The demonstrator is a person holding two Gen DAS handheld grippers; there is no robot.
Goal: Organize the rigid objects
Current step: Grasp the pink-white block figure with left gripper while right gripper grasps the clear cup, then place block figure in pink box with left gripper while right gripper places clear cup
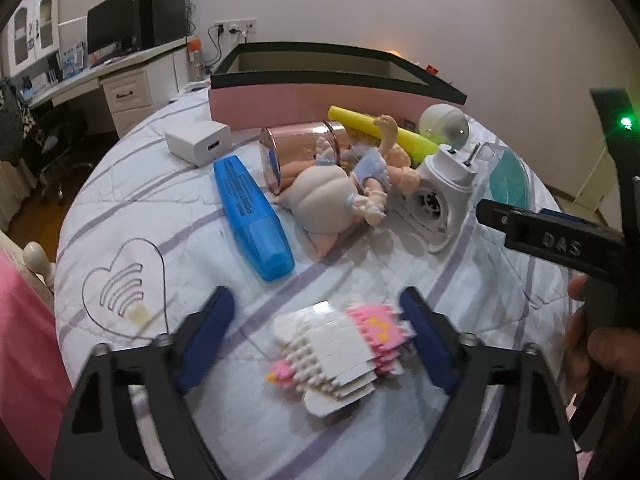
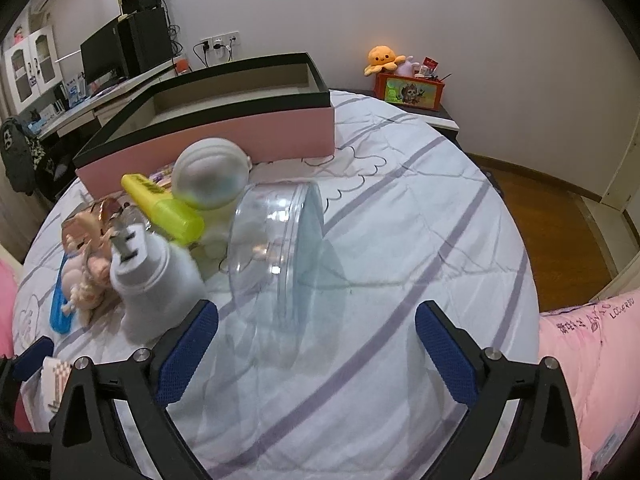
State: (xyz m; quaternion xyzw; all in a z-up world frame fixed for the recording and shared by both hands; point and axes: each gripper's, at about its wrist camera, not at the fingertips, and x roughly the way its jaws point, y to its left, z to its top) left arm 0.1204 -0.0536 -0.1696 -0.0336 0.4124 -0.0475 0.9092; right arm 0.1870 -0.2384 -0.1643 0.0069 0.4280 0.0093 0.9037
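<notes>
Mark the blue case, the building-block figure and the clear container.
blue case (image 1: 251, 216), left wrist view, middle of its top.
building-block figure (image 1: 340, 344), left wrist view, white front.
clear container (image 2: 276, 236), right wrist view, transparent side wall.

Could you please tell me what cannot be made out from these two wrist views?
- Pink box floor: both views, hidden by its own walls.
- Doll face: left view, turned away; right view, blurred.
- Brick toy shape: left view, motion blur.
- Clear container near end: right view, blurred.

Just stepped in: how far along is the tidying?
Nothing looks done: the box shows no items inside. In hand: left tool straddles the block toy, right tool nears the clear jar, neither gripped. Left: cases, doll, charger.
</notes>
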